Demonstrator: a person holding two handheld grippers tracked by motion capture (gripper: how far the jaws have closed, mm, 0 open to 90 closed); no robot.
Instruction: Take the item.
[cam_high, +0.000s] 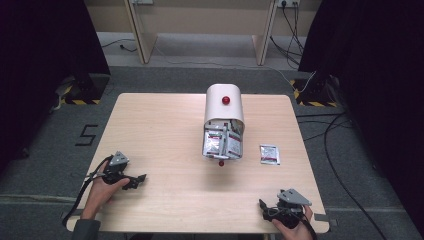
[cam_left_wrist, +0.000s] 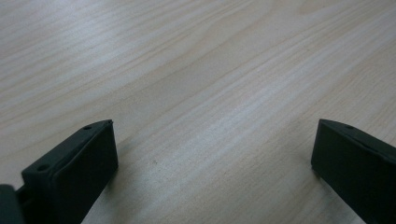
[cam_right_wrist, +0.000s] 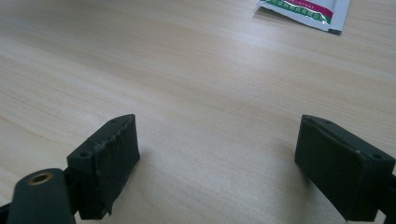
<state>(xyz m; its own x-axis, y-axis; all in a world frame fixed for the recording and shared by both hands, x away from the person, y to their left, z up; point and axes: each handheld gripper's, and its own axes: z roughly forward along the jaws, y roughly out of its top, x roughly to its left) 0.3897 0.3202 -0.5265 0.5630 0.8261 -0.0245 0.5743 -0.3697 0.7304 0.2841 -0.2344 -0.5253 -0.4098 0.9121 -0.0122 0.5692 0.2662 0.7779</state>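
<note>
1. High view: the right tongs (cam_high: 264, 205) rest at the table's (cam_high: 160, 150) near right corner, jaws apart and empty; the right gripper view shows bare wood between them.
2. The left tongs (cam_high: 141, 177) lie by the near left edge, likewise spread, with nothing between.
3. The sachet (cam_high: 269, 154) lies flat near the right edge, beyond the right tongs and slightly right of them, its long axis running near to far. The right hand is much the nearer.
4. Just left of the sachet, at the table's middle, stands a white bin (cam_high: 223, 102) with its drawer (cam_high: 222, 145) tipped open, full of similar sachets.
5. Judged next: the right tongs reach forward for the loose sachet.
</note>
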